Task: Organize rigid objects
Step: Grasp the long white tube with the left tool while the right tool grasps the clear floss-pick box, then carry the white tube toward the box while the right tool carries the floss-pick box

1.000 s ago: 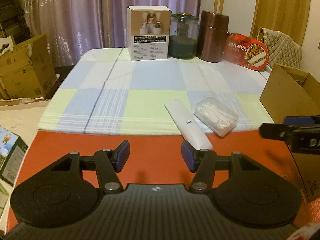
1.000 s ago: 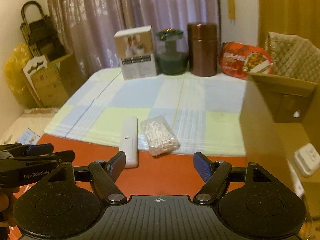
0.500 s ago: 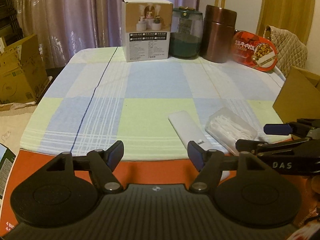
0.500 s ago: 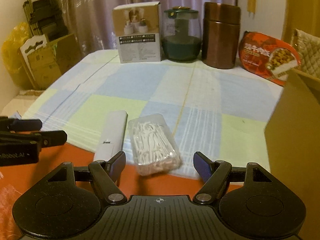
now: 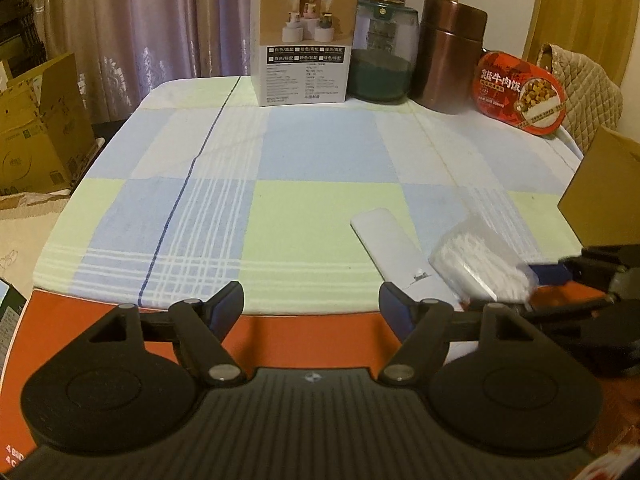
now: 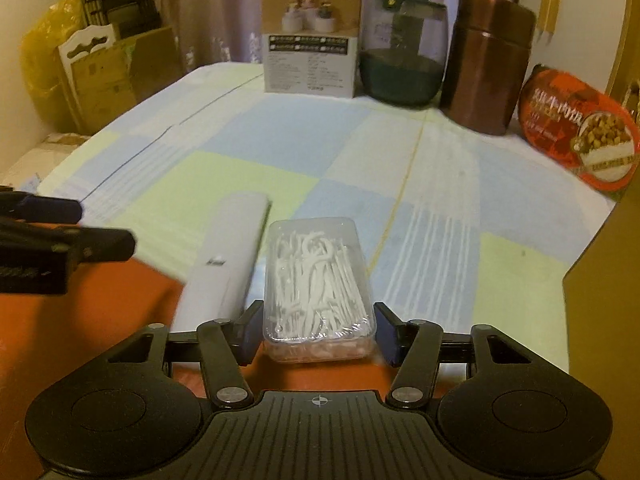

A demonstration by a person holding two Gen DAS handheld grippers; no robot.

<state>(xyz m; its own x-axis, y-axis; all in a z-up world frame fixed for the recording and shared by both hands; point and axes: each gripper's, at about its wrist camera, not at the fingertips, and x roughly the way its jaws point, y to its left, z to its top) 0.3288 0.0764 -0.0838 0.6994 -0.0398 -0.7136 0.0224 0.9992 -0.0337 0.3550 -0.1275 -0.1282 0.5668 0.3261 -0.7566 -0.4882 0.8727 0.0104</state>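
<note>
A clear plastic box of white floss picks (image 6: pixel 316 280) lies at the near edge of the checked cloth, partly over the orange mat (image 6: pixel 120 312). My right gripper (image 6: pixel 318 332) has its jaws closing on the box's near end, and the pads meet its two sides. In the left wrist view the box (image 5: pixel 480 264) is blurred and tilted between the right gripper's fingers (image 5: pixel 556 272). A white flat bar (image 6: pixel 228 264) lies just left of the box. My left gripper (image 5: pixel 310 300) is opening and holds nothing, with the white bar (image 5: pixel 392 256) just beyond its right finger.
An open cardboard box (image 6: pixel 600 320) stands at the right edge. At the back of the table are a printed carton (image 5: pixel 304 40), a glass jar (image 5: pixel 380 52), a brown canister (image 5: pixel 448 56) and a red oval tin (image 5: pixel 520 96). Cardboard boxes (image 5: pixel 36 128) stand on the floor at the left.
The right gripper came forward and down over the floss pick box and narrowed its jaws onto it. The left gripper's jaws widened and it moved forward toward the cloth.
</note>
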